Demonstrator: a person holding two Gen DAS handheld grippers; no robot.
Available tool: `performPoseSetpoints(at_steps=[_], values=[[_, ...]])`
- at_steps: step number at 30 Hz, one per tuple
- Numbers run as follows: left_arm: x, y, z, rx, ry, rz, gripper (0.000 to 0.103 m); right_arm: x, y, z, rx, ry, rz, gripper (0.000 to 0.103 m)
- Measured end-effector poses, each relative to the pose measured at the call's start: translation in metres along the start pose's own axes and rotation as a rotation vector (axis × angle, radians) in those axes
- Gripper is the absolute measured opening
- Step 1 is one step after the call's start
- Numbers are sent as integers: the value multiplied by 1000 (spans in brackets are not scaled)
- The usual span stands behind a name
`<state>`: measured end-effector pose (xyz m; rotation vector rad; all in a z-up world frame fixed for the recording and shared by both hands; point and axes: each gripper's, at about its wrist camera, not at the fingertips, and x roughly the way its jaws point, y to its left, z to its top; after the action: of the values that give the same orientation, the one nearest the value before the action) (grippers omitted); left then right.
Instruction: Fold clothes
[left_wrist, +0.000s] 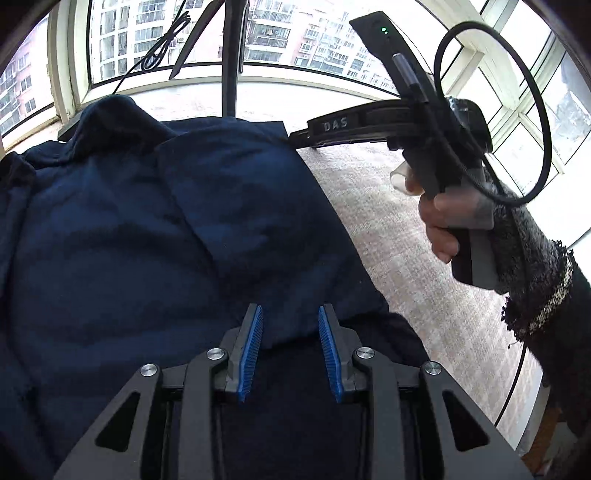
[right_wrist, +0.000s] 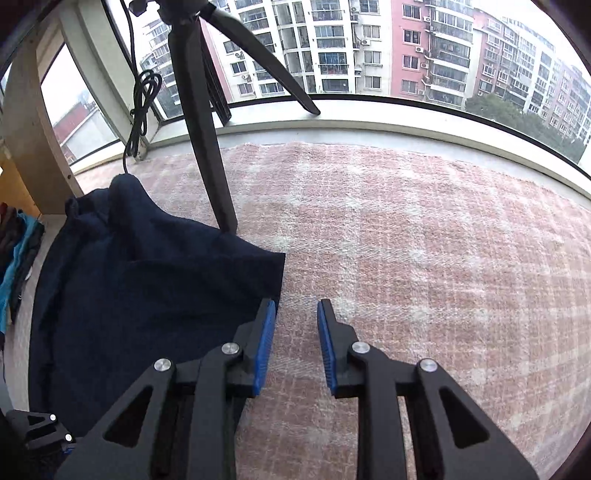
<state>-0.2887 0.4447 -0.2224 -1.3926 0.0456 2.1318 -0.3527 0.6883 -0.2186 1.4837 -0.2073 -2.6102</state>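
A: Left wrist view. Your left gripper (left_wrist: 290, 328) sits over the garment (left_wrist: 147, 229), blue pads (left_wrist: 253, 347) spread apart. A folded edge of the dark cloth lies between them, but the pads do not pinch it; gap visible on both sides.

B: Noted. Where does the garment lie?

A: On the rug (left_wrist: 406, 236), a pinkish woven one. The garment is navy, bunched, with a raised fold near its far end. Its right edge runs diagonally, bare rug beyond it. A tripod leg (left_wrist: 231, 55) stands just past the cloth's far edge.

B: And your right side?

A: Right gripper (right_wrist: 296, 325) hovers over the rug (right_wrist: 424, 258), jaws parted, nothing between them. The garment (right_wrist: 147, 288) lies to its left; the left finger's tip is just beside the cloth's near corner. Whether it touches, I cannot tell.

B: Is the right tool seen from the other camera?

A: Yes. Your right hand (left_wrist: 441, 232) grips the handle, a dark knit sleeve (left_wrist: 532, 266) at the wrist, a cable (left_wrist: 491, 110) looping above. The tool's front reaches the garment's right edge; its fingertips are hidden there.

B: Surroundings?

A: Windowsill (right_wrist: 369, 122) along the rug's far side, apartment blocks (right_wrist: 406, 48) outside. Tripod (right_wrist: 207, 140) planted at the garment's far edge, a coiled cord (right_wrist: 142, 107) hanging left of it. Some coloured clothes (right_wrist: 14, 258) lie at the far left.
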Motion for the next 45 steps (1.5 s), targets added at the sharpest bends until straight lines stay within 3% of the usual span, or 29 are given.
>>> performPoseSetpoints(at_steps=[8,12,20,23,28,31,33,38,42,44,45], values=[[-118,10,-58,-4,-120,24,29,-121,-20,-47,127,-93,194,27],[-164,11,-102,-15,-154,33,30,-207,-29,-99,146,-164,205,36],[-236,-19,-206,46,-178,59,32,-374,-32,-227,197,-281,235,38],[-244,-56,-248,128,-168,64,33,-410,-24,-271,178,-284,155,54],[-198,-155,-311,318,-98,-6,35,-405,-19,-315,202,-216,146,54],[-162,-211,-334,474,-90,25,38,-396,-21,-329,215,-199,166,55],[-141,-233,-340,522,-83,57,39,-387,-23,-334,225,-184,178,54],[-97,-256,-347,591,-40,142,39,-361,-26,-332,238,-138,212,55],[-81,-264,-346,614,-57,184,39,-336,-21,-318,208,-96,210,55],[-75,-262,-341,592,-53,190,22,-322,-19,-306,189,-78,213,55],[-77,-260,-337,579,-60,166,19,-315,-17,-299,180,-68,214,55]])
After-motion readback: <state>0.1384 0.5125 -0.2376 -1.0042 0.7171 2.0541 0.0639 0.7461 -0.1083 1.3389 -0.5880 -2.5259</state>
